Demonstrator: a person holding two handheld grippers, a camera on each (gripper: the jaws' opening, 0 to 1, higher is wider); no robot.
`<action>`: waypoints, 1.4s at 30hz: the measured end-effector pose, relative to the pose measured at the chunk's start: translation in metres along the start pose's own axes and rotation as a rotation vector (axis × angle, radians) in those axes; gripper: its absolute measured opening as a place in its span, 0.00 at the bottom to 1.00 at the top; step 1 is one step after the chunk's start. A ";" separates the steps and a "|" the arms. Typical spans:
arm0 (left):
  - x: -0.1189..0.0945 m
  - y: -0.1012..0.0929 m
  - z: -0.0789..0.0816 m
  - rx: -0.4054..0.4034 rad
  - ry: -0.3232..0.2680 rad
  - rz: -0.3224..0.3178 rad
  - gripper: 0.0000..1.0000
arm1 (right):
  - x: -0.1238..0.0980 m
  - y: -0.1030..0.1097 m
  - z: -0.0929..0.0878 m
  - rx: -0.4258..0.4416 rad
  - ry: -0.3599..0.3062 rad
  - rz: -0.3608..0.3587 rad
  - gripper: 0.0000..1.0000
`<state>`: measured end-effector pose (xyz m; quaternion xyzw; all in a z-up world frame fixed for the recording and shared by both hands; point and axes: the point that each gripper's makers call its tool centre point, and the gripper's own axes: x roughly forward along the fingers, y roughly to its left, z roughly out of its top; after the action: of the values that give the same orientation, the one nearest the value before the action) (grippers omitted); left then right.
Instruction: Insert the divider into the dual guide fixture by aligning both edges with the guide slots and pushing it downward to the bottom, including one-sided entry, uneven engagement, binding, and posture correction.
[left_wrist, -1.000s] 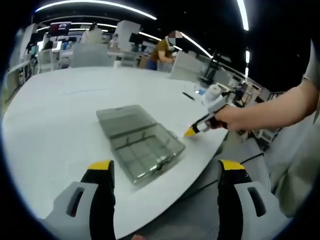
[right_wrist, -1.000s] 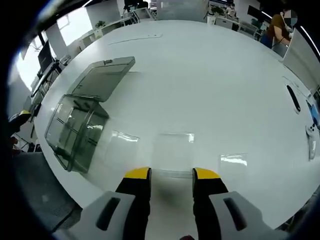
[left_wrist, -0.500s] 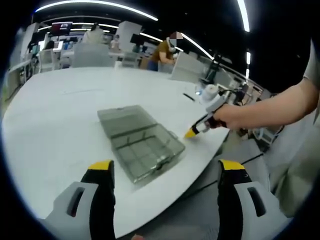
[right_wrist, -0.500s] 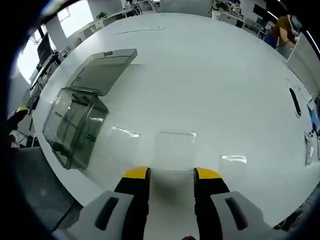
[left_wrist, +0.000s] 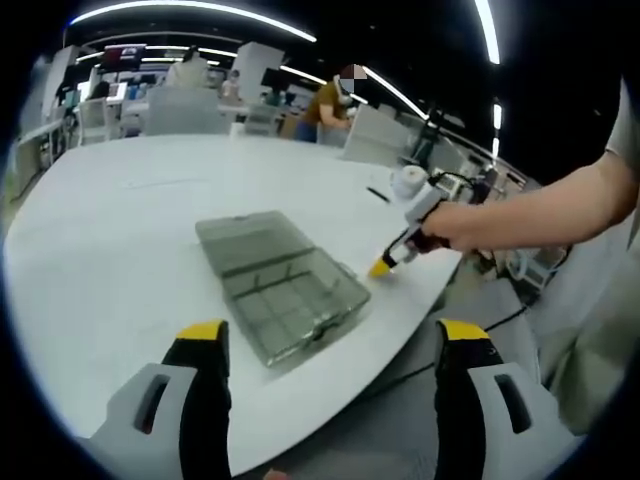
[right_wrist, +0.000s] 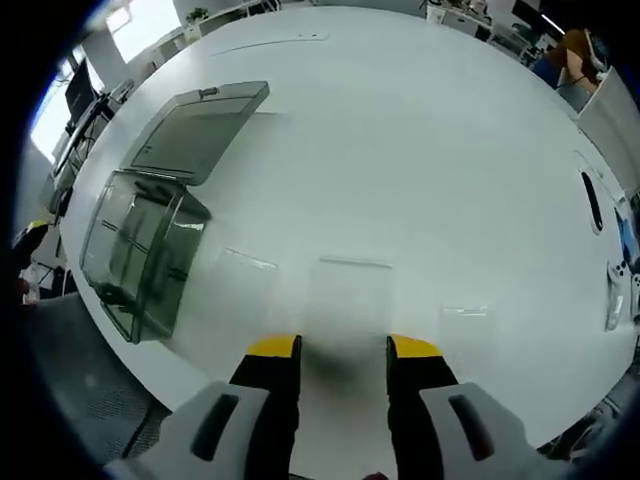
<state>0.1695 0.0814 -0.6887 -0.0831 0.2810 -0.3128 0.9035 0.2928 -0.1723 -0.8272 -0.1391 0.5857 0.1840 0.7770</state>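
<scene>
My left tongs (left_wrist: 325, 350) wide open, empty | my right tongs (right_wrist: 342, 348) parted, empty, over clear divider (right_wrist: 348, 295) | fixture (right_wrist: 140, 250) at 10 o'clock on counter (right_wrist: 420, 160)

Opposite table (left_wrist: 90, 250) edges — shared organizer box (right_wrist: 140, 250)

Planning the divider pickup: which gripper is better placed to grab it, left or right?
Right. The right gripper hangs open just short of the clear divider lying flat on the table. The left gripper hangs open off the table edge, nearer the open fixture box.
</scene>
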 end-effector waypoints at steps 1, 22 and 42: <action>0.000 0.000 0.000 0.000 0.001 -0.001 0.82 | 0.001 0.000 0.000 0.002 0.005 0.000 0.29; 0.005 0.001 0.003 0.009 0.014 -0.014 0.82 | -0.007 0.004 0.001 -0.012 -0.010 0.032 0.26; 0.048 -0.025 0.014 -0.025 0.025 -0.134 0.72 | -0.042 0.024 0.018 -0.102 -0.124 0.064 0.27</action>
<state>0.1950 0.0322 -0.6911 -0.1089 0.2900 -0.3699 0.8759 0.2872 -0.1480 -0.7814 -0.1478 0.5305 0.2466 0.7974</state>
